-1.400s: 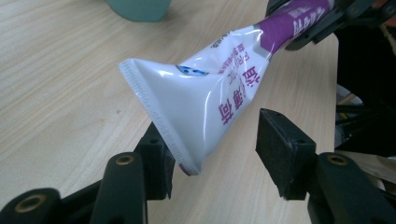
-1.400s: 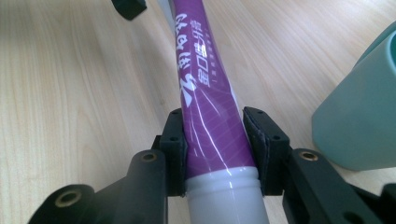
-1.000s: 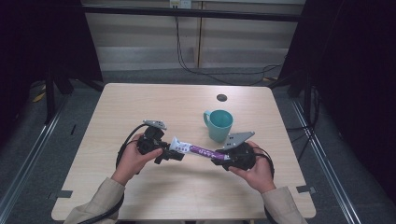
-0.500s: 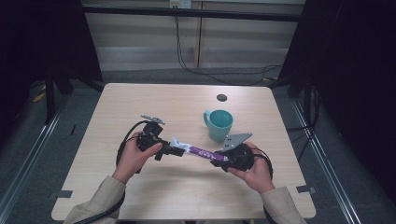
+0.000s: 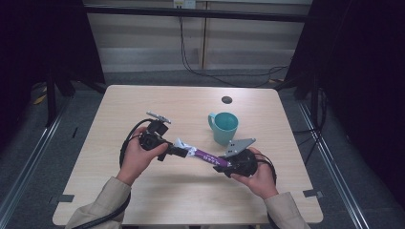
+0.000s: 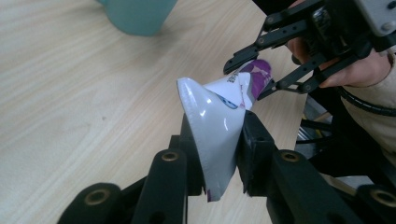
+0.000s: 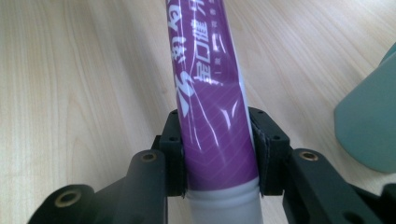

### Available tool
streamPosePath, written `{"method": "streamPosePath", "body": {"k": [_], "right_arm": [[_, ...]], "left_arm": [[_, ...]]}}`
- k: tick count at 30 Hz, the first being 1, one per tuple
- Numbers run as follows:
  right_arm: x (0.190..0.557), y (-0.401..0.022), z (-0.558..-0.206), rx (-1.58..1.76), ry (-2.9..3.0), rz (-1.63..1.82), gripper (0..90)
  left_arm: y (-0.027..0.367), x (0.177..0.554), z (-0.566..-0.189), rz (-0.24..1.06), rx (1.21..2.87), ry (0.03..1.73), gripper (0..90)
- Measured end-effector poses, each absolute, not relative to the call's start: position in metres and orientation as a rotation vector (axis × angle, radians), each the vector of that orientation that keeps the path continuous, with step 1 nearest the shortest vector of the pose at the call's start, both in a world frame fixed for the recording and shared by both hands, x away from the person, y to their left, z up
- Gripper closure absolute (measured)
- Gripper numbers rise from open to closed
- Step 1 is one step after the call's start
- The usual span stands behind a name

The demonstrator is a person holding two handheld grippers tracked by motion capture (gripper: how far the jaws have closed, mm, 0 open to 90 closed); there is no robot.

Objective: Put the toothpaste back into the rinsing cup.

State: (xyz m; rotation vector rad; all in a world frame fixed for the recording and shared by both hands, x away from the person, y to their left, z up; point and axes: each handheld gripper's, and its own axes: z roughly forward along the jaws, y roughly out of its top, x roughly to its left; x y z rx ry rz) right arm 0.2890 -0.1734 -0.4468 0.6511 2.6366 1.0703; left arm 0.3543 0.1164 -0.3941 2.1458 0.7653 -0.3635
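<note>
Two grippers pinch one tube (image 5: 200,154): left gripper (image 6: 219,161) clamps its white crimped end, right gripper (image 7: 217,154) its purple body; cup (image 5: 224,126) nearby.

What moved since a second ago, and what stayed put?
Not much. The left gripper tipped up a little and edged away from the person. The purple tube now slants a bit more, its white end higher in the picture. Both the left and the right gripper still clamp the tube. The teal cup stayed put on the table.
</note>
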Motion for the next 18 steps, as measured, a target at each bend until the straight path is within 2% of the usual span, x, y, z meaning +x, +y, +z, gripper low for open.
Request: {"method": "streamPosePath", "body": {"k": [10, 14, 18], "right_arm": [[0.288, -0.176, -0.453, 0.753, 2.615, 1.130, 58.1], [0.289, -0.177, -0.450, 0.784, 2.604, 1.147, 44.4], [0.290, -0.176, -0.446, 0.773, 2.590, 1.136, 39.5]], "left_arm": [[0.105, 0.351, -0.379, -0.315, 2.174, 0.753, 79.4], [0.099, 0.351, -0.373, -0.282, 2.187, 0.763, 80.1], [0.098, 0.352, -0.368, -0.256, 2.205, 0.752, 80.4]]}}
